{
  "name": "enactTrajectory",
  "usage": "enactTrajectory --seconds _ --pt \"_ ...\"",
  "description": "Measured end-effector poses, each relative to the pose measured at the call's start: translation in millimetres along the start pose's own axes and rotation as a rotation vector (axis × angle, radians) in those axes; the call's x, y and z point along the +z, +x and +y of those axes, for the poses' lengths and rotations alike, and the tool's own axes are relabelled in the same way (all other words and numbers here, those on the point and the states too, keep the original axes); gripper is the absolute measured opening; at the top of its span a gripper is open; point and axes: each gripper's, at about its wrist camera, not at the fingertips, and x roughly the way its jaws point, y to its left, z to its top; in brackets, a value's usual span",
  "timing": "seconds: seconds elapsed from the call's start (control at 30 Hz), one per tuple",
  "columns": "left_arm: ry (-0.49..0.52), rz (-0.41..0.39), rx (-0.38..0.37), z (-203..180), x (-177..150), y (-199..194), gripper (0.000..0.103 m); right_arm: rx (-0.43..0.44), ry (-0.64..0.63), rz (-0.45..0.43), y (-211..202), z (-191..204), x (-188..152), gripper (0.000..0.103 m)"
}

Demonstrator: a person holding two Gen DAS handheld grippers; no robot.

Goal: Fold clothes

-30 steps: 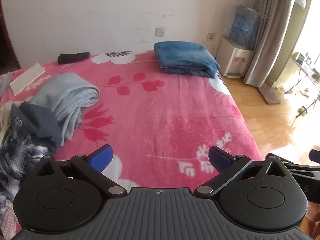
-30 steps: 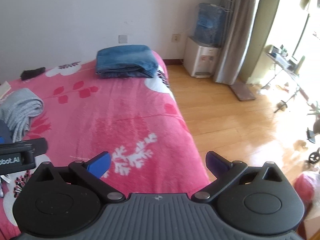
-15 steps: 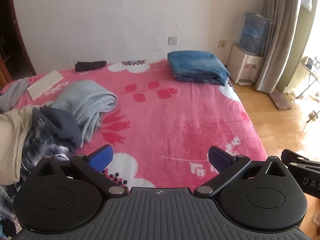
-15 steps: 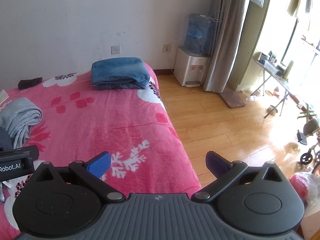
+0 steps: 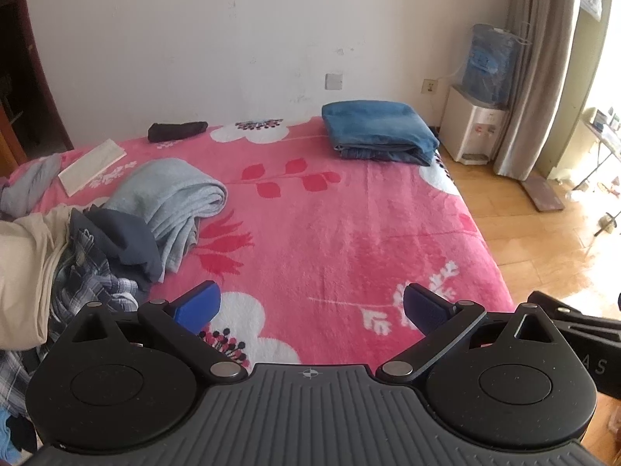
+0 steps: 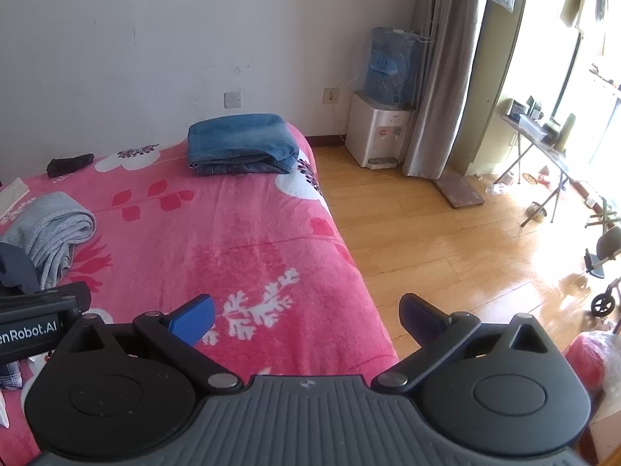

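A folded blue garment (image 5: 378, 132) lies at the far right corner of the pink flowered bed (image 5: 330, 225); it also shows in the right wrist view (image 6: 240, 143). A pile of unfolded clothes sits at the left: a light grey-blue piece (image 5: 170, 198), a dark navy piece (image 5: 124, 240), a plaid shirt (image 5: 89, 287) and a beige piece (image 5: 19, 272). My left gripper (image 5: 310, 306) is open and empty above the bed's near edge. My right gripper (image 6: 306, 316) is open and empty above the bed's right edge.
A black item (image 5: 176, 131) and a white flat box (image 5: 93, 165) lie at the far left of the bed. A water dispenser (image 6: 382, 132), a curtain (image 6: 442, 77) and wooden floor (image 6: 446, 240) are to the right. A folding table (image 6: 535, 136) stands by the window.
Both grippers have pulled back and risen, so more of the wall, the clothes pile and the room shows. Both stay open and empty.
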Motion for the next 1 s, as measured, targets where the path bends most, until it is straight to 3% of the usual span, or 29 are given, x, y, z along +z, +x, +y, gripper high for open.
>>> enactTrajectory --seconds 1.0 --pt "0.02 0.008 0.002 -21.9 -3.0 3.0 0.102 -0.017 0.02 0.029 6.5 -19.0 -5.8 0.103"
